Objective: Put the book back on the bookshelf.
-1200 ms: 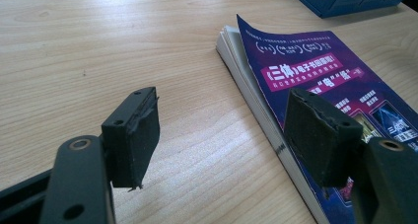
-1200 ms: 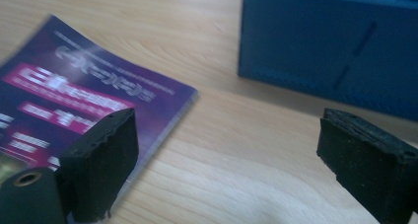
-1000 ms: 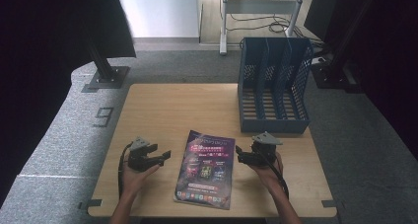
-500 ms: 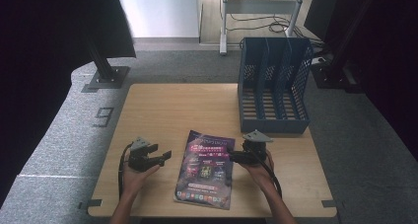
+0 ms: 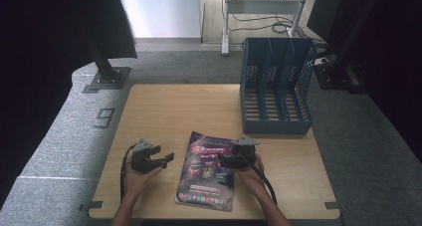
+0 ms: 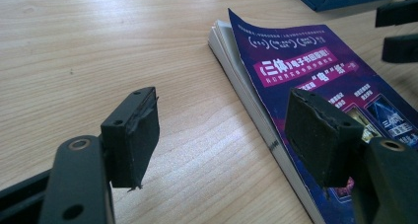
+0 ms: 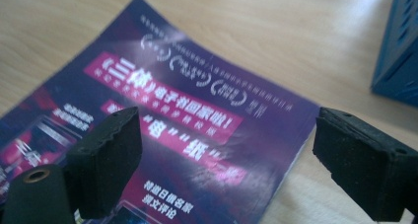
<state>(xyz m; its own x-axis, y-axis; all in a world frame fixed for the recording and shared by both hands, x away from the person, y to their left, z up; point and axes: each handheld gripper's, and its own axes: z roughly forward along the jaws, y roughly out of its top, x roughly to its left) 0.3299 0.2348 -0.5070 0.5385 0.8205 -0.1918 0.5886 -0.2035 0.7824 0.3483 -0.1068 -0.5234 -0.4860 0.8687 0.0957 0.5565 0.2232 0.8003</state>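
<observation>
Right hand-held gripper [image 5: 225, 161]: held low in the person's right hand, pointing leftward across the worktop; its jaws stand wide apart, straddling the right edge of the magazine's cover without touching it. In the right gripper view [image 7: 222, 169] one pad hangs over the cover and the other over bare wood beside it.
Left hand-held gripper [image 5: 166, 159]: cradled in the left hand from below, aimed right toward the magazine; jaws wide and holding nothing. In the left gripper view [image 6: 222, 140] the right pad overlaps the magazine's near edge.
Glossy purple magazine with pink title bands [image 5: 208, 170]: flat on the light wooden worktop [image 5: 184, 106], front centre, between the two grippers. Long axis runs from the near edge toward the far side, leaning slightly right; title end faces away from the person. Its top cover corner [image 6: 234, 14] curls up a little.
Blue mesh plastic file rack [image 5: 276, 89]: upright at the far right of the worktop, apart from the magazine.
Change over the last second: the right gripper has moved left from beside the magazine onto its edge; the left gripper and magazine lie as before.
</observation>
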